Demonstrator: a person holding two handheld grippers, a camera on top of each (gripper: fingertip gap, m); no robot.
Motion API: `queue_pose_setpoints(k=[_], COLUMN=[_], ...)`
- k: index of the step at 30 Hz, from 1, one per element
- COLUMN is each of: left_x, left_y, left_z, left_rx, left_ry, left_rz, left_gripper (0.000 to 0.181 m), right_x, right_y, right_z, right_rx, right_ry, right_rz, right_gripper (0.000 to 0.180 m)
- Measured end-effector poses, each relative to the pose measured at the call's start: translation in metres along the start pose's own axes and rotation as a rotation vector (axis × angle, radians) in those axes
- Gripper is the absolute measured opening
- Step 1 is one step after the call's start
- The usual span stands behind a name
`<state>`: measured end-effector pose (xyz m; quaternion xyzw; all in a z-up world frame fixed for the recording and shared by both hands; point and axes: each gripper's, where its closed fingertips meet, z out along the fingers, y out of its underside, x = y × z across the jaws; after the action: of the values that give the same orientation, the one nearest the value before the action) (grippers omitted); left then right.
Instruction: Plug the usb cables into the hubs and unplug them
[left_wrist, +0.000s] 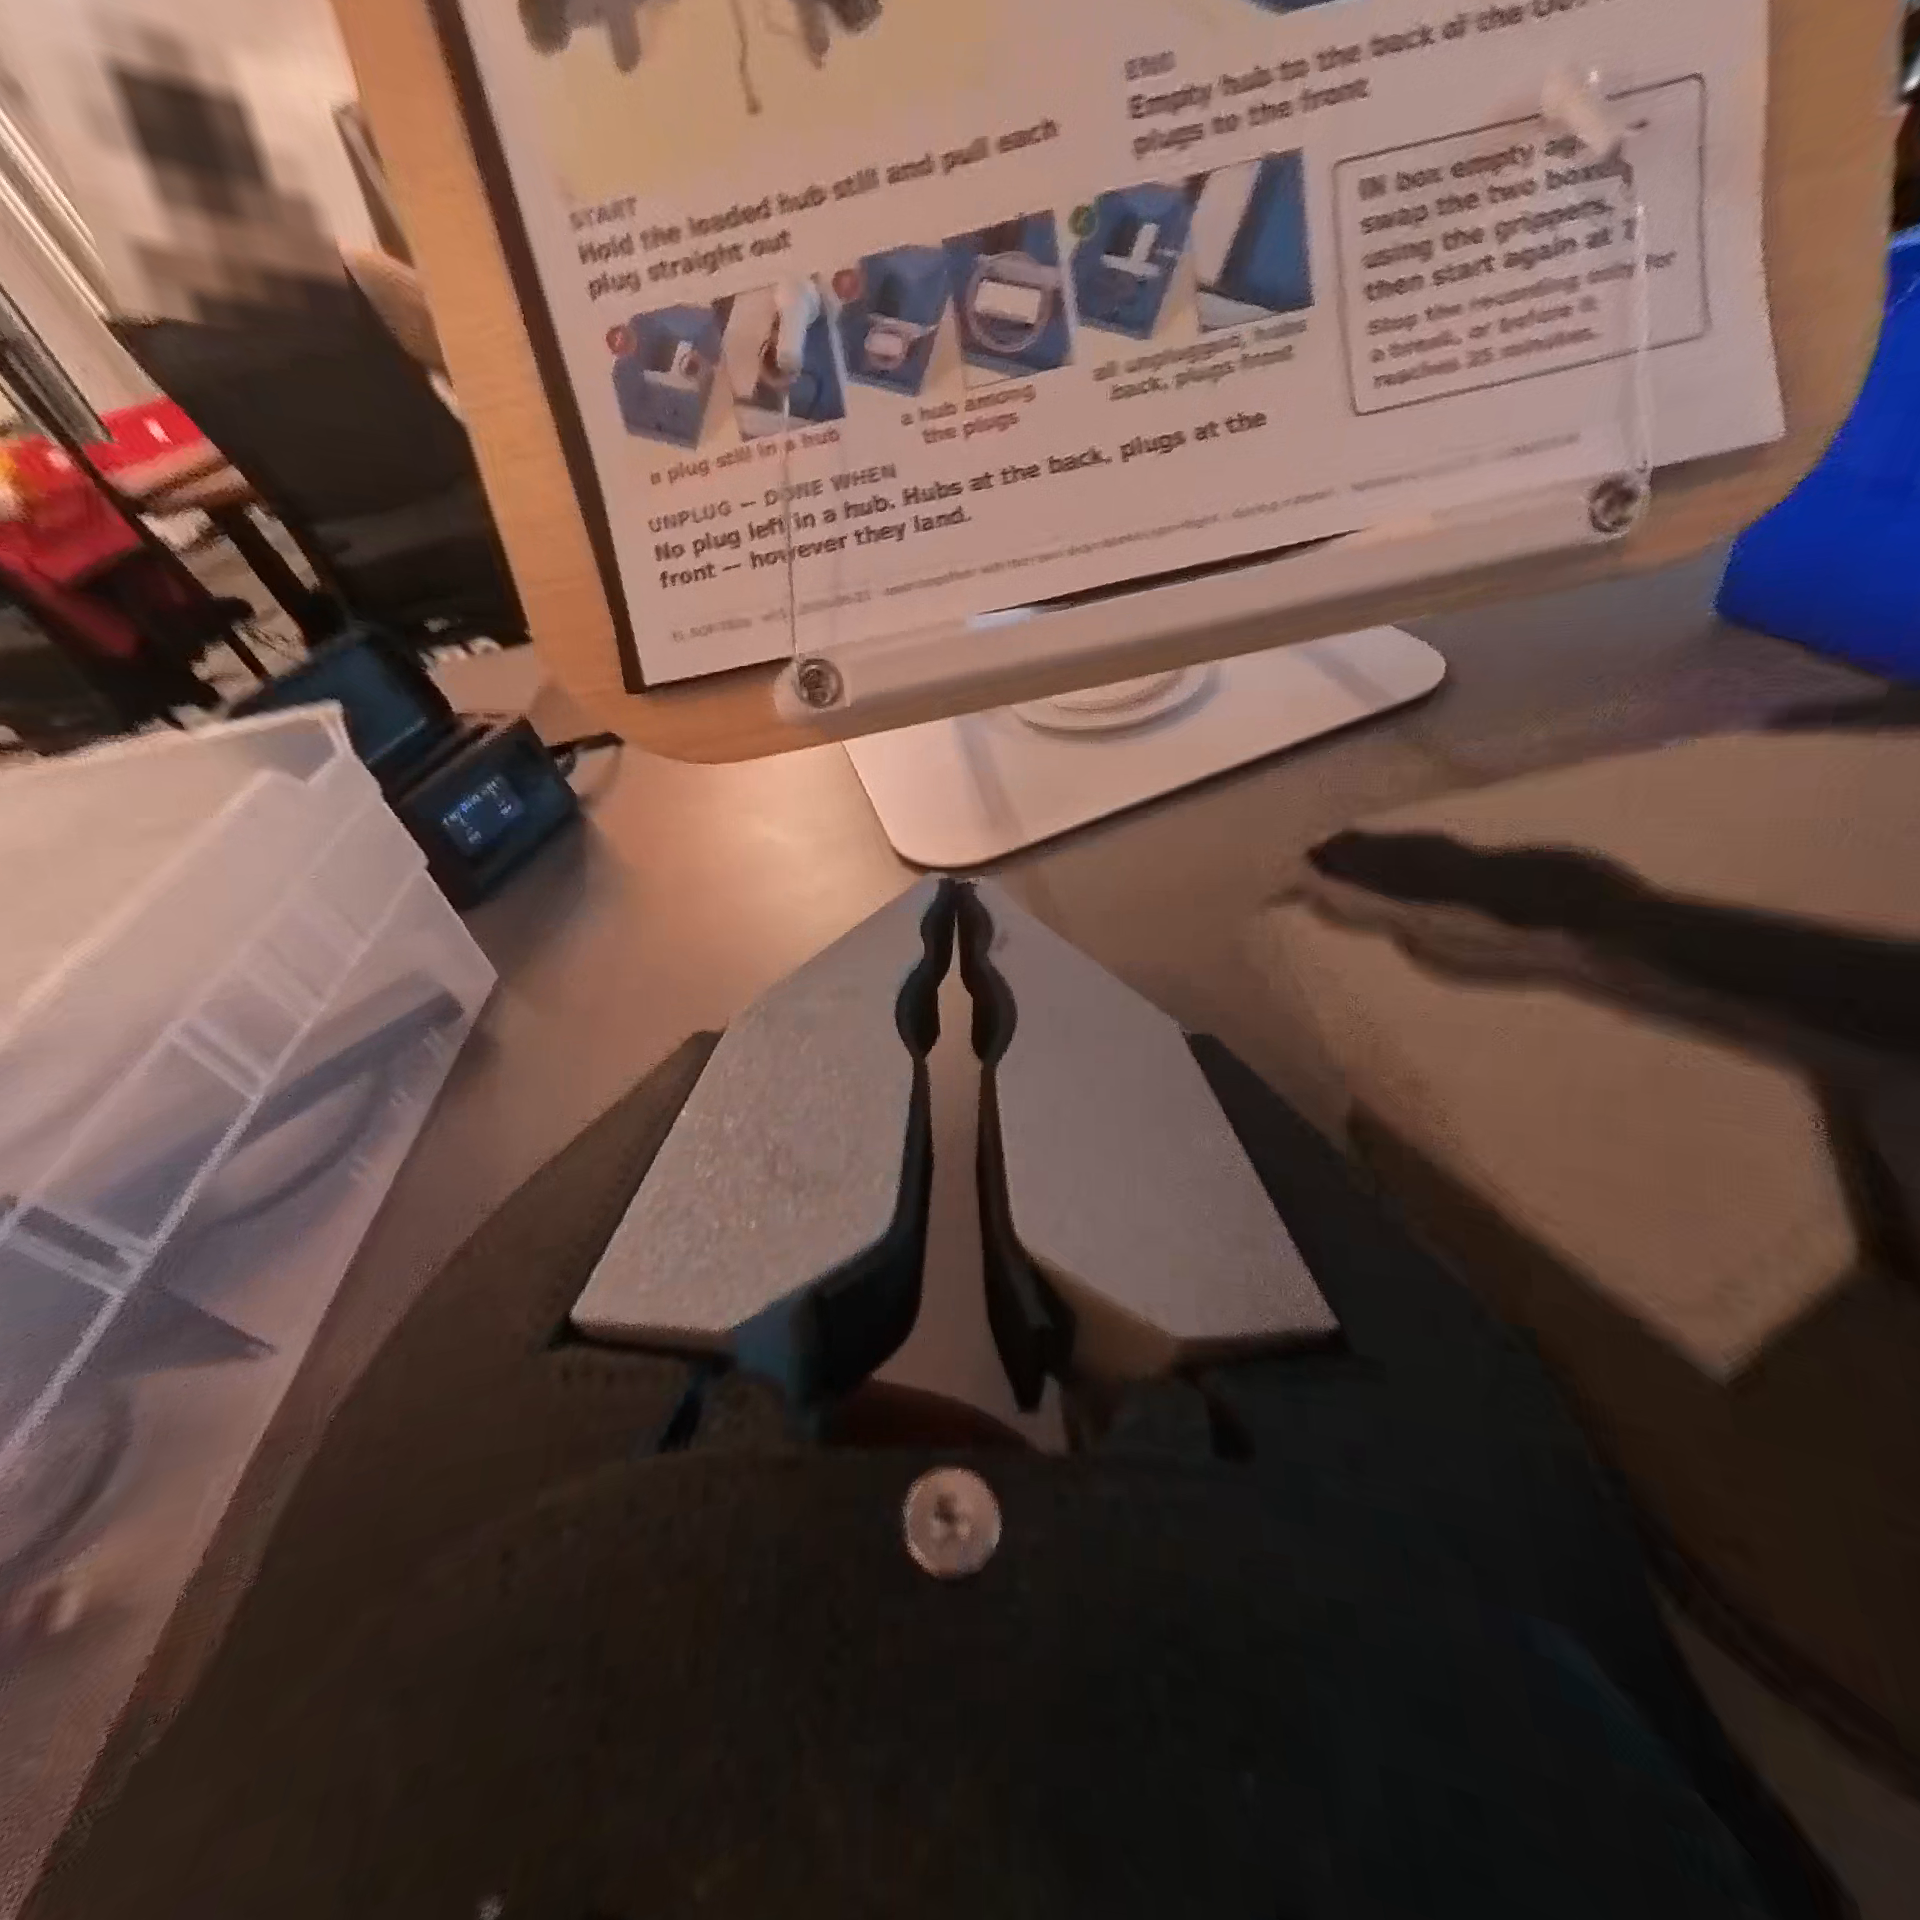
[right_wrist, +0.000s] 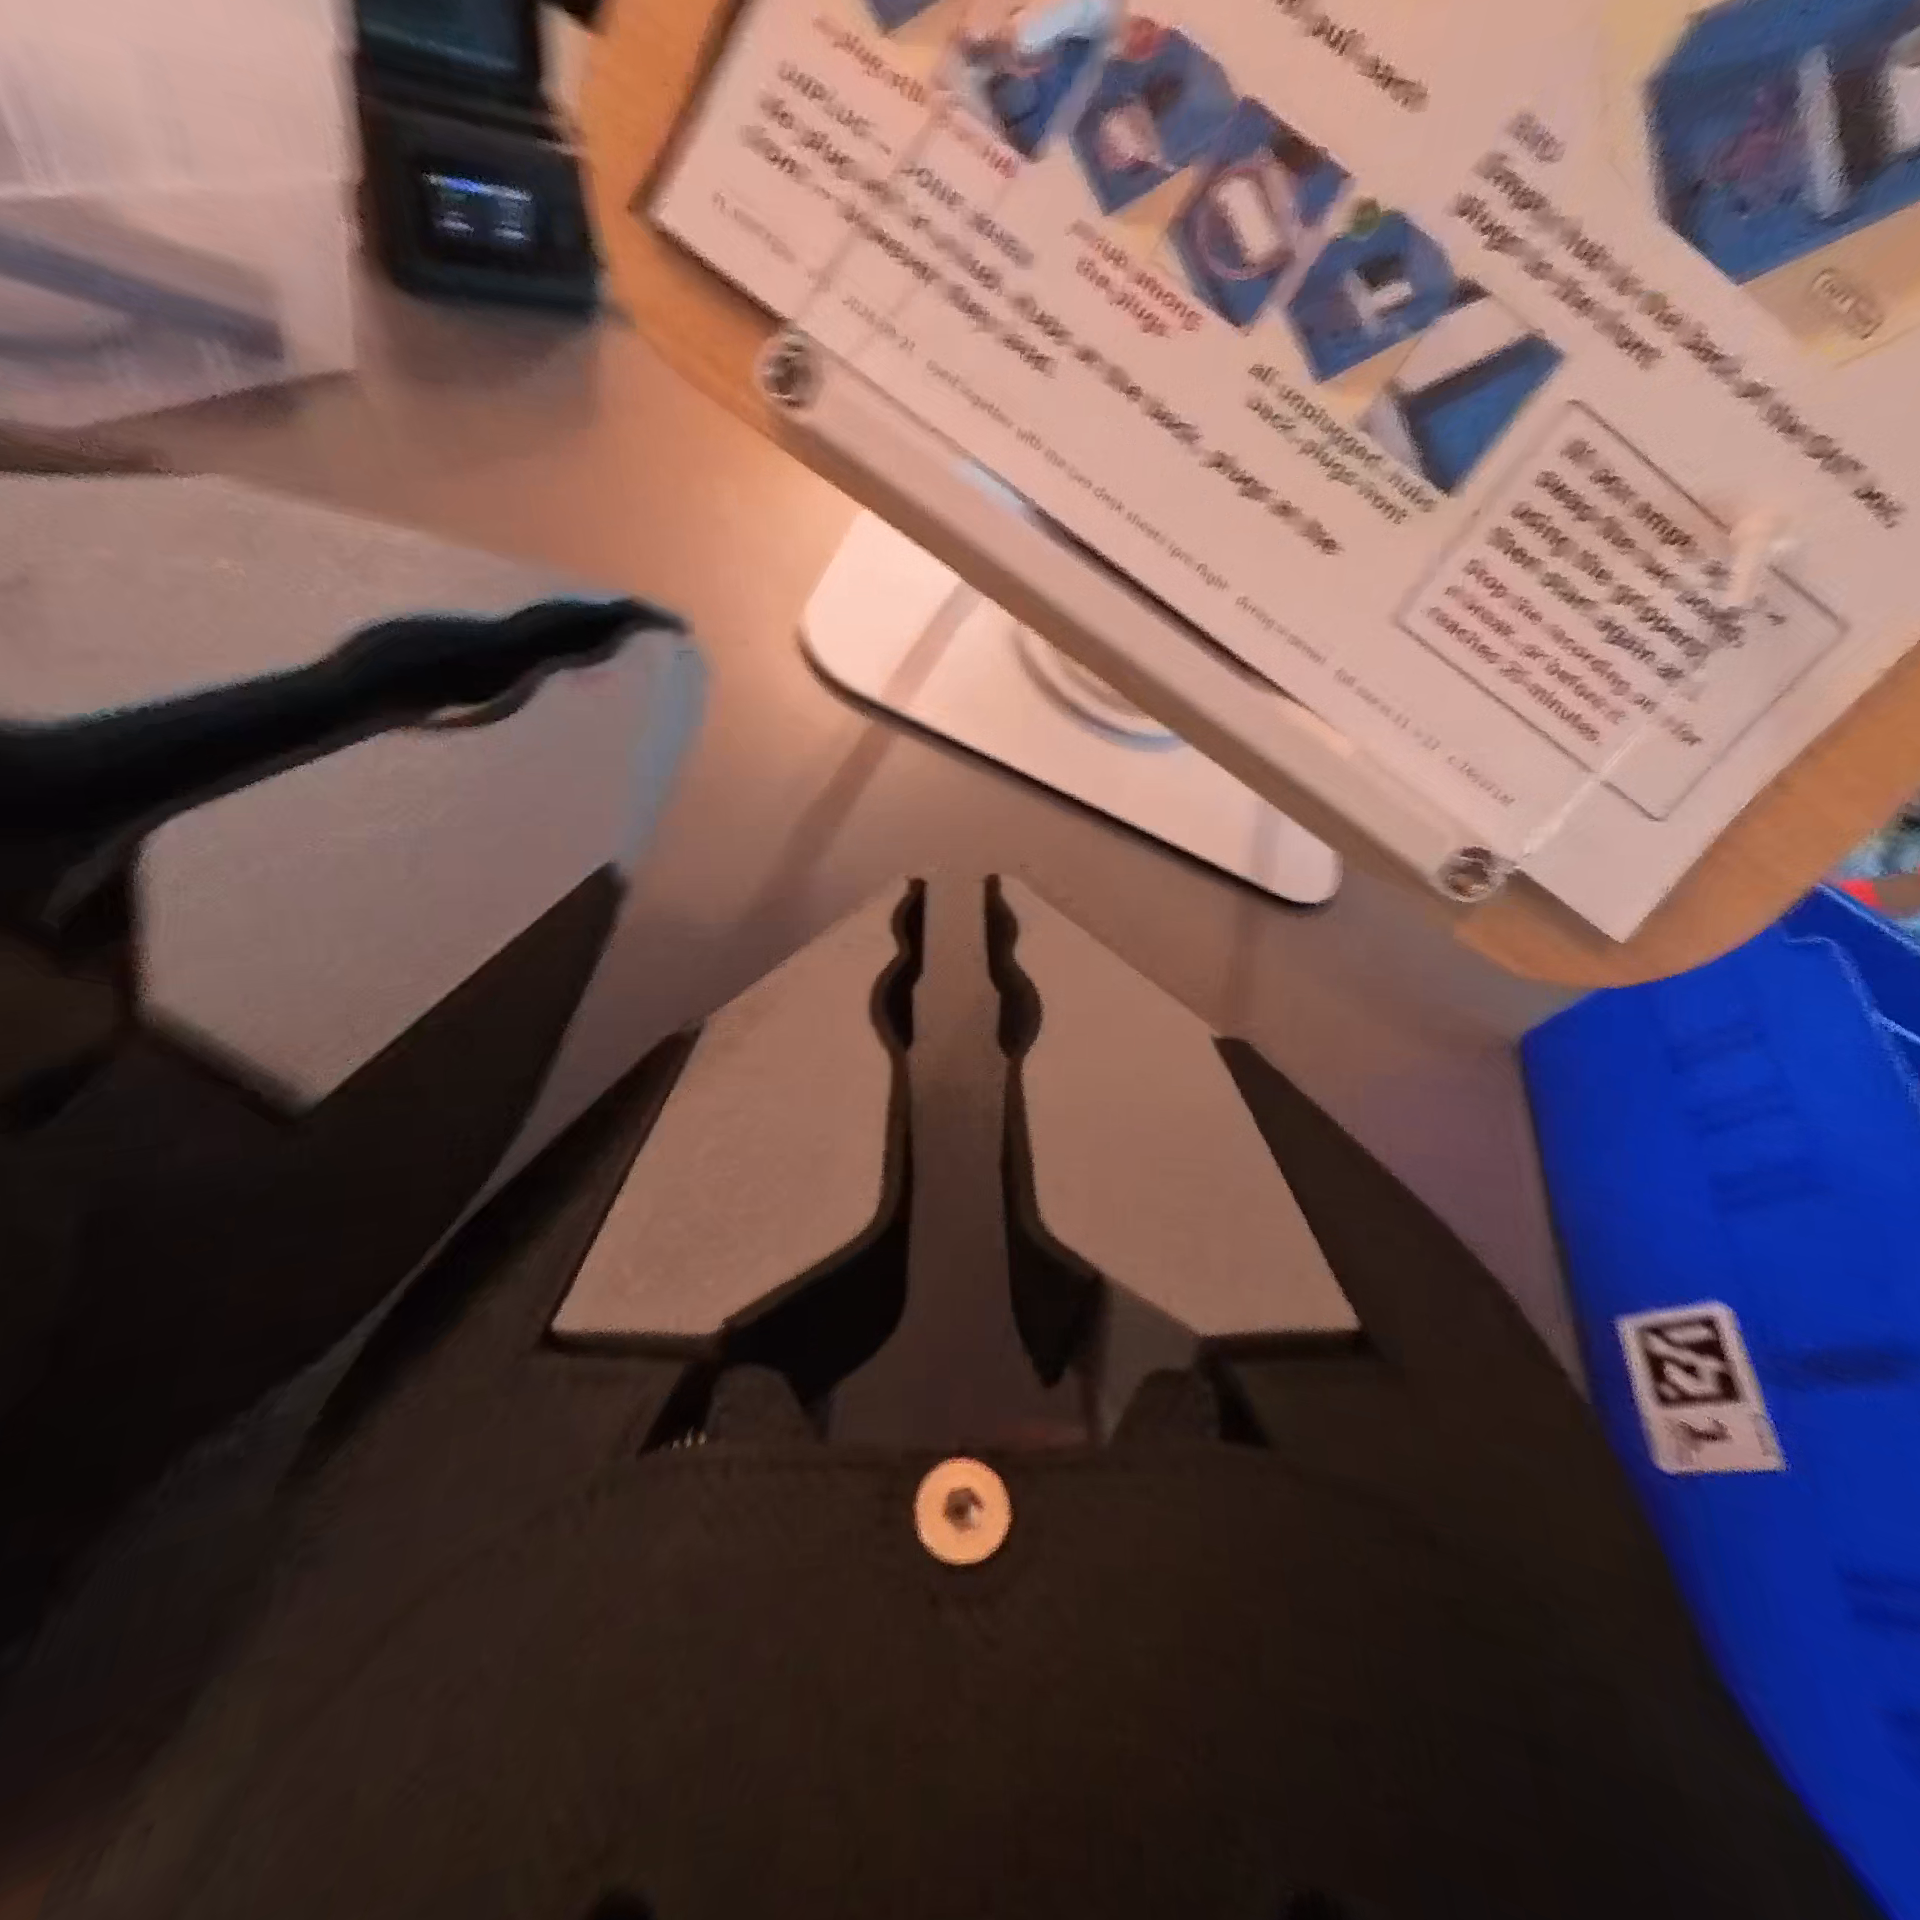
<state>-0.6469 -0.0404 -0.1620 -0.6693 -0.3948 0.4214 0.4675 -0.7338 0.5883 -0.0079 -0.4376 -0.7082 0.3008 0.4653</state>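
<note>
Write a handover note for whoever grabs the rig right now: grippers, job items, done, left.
Left gripper: fingers closed tip to tip, holding nothing, above the dark table.
Right gripper: fingers slightly apart, holding nothing, beside the left one.
Both point at the instruction board on its white stand.
Blue bin sits to the right; its inside is not visible. Clear plastic box to the left.
No hub or cable in view, so progress cannot be judged.
Left: check the bin first.

Right wrist view smeared throughout. Instruction sheet (right_wrist: 1299, 343) cut off at top in both views. Blue bin (right_wrist: 1766, 1299) runs off right edge, contents unseen. Other claw (left_wrist: 1320, 857) enters blurred, body cut off. Clear box (left_wrist: 187, 1039) contents hazy. No hubs or cables discernible.
</note>
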Motion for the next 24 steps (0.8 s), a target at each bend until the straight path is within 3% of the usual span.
queue_pose_setpoints(k=[2,4,6,9,12,16,21,22,24], left_x=[0.009,0.016,0.023,0.016,0.023,0.040,0.040,0.043,0.045], left_y=[0.003,0.004,0.001,0.008,0.009,0.004,0.023,0.025,0.027], left_z=[0.000,-0.005,-0.009,-0.008,-0.014,-0.015,-0.016,-0.023,-0.036], left_rx=[-0.017,-0.016,0.006,-0.033,-0.041,0.013,-0.103,-0.107,-0.108], left_ry=[0.027,0.027,-0.019,0.045,0.107,0.078,0.232,0.256,0.297], left_rz=[-0.039,0.053,0.110,-0.029,-0.049,0.195,0.119,0.121,0.102], left_gripper=[0.000,0.000,0.000,0.000,0.000,0.000,0.000,0.000,0.010], right_x=[-0.020,-0.030,-0.075,-0.145,-0.173,-0.243,-0.328,-0.337,-0.345], right_y=[-0.007,-0.010,-0.005,0.002,-0.014,-0.001,-0.001,0.002,0.010], right_z=[-0.002,-0.002,-0.004,-0.020,-0.034,-0.029,-0.057,-0.061,-0.066], right_rx=[0.025,0.008,-0.002,0.008,0.083,-0.021,0.004,0.023,0.077], right_ry=[0.042,0.070,0.011,0.020,0.119,-0.094,-0.203,-0.194,-0.154], right_rz=[-0.021,0.011,0.059,-0.048,-0.080,0.083,-0.070,-0.130,-0.164], right_gripper=[0.002,0.005,0.000,0.000,0.001,0.000,0.000,0.005,0.032])
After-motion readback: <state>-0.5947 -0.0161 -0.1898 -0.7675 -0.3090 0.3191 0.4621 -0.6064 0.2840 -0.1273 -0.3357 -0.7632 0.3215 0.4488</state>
